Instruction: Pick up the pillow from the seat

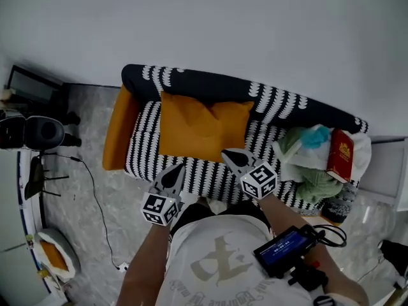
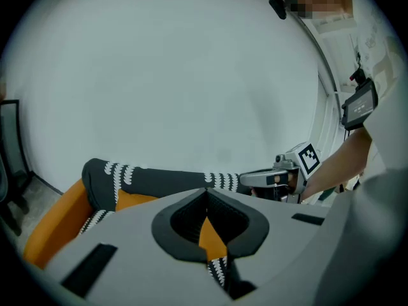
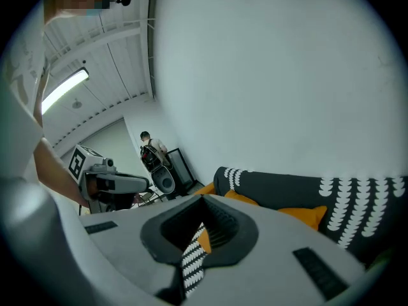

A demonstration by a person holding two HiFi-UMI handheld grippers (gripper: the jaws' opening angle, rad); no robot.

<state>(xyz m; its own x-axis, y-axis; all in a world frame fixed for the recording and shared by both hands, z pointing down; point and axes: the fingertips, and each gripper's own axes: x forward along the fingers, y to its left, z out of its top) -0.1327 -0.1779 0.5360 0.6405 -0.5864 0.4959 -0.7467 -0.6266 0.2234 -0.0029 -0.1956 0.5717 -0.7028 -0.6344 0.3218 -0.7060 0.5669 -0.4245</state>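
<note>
The approach is judged to be the step in hand. The plump orange fabric pillow (image 1: 201,129) is seen on the seat of the black sofa with white scalloped pattern (image 1: 204,85), leaned against its backrest and untouched. The left gripper (image 1: 175,171) and the right gripper (image 1: 233,156) are held just short of the pillow's near edge, each with jaws closed together and nothing gripped. Next, the jaws would need to be opened and brought onto the pillow's lower edge before any lift is attempted.

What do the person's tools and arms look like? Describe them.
Left tool and right tool: grey tapered bodies, black pads, each with a black-and-white marker cube. White printed T-shirt; black device with blue screen and cables on the right forearm.
</note>
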